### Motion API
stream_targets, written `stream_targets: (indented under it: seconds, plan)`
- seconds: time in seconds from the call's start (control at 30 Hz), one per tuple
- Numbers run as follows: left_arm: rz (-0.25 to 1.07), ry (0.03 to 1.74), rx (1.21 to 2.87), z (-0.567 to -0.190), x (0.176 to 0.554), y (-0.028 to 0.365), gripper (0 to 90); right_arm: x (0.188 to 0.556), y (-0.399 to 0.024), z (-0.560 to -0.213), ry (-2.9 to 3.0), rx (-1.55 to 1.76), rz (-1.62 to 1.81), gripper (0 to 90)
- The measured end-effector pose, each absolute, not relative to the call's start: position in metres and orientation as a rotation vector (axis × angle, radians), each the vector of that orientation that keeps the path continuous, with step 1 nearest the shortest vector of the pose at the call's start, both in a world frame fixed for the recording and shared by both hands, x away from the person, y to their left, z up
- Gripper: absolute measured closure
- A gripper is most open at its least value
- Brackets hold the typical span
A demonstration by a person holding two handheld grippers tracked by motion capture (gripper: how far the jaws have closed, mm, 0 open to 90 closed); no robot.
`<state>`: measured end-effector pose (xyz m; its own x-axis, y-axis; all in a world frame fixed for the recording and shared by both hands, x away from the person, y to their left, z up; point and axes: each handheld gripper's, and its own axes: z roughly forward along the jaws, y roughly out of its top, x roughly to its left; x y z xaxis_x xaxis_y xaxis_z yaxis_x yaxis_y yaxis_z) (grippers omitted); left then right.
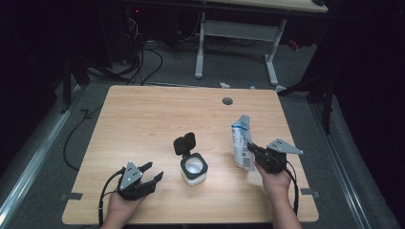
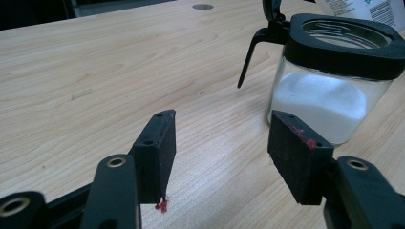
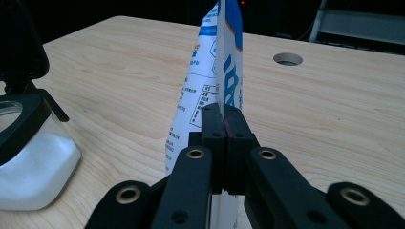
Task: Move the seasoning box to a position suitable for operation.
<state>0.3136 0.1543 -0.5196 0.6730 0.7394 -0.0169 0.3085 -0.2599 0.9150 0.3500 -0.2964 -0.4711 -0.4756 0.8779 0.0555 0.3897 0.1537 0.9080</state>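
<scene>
Probably a lab: floor cables (image 1: 143, 67), desk frame (image 1: 236, 36)

1. The left gripper (image 1: 152, 174) is black, with a grey three-cornered plate (image 1: 129, 174) on top and a black cable (image 1: 102, 198) trailing back.
2. Its 2 jaws carry black foam pads (image 2: 155, 152) flecked with red, on arms with brass-ringed screw holes.
3. The right gripper (image 1: 251, 148) looks alike.

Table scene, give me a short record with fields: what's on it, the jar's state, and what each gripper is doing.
surface: wooden table
jar: glass jar, black lid flipped open, white powder inside
pouch: blue and white pouch, upright
left gripper: left gripper open, holding nothing, beside the jar
right gripper: right gripper shut on the pouch's edge
</scene>
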Motion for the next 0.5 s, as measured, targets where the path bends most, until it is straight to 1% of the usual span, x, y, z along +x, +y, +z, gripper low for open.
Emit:
stream_targets:
  seconds: [0.5]
  plan:
    - [0.519, 0.831, 1.850, -0.520, 0.313, 0.154, 43.2, 0.323, -0.304, -0.483, 1.900, 1.195, 1.334, 88.4]
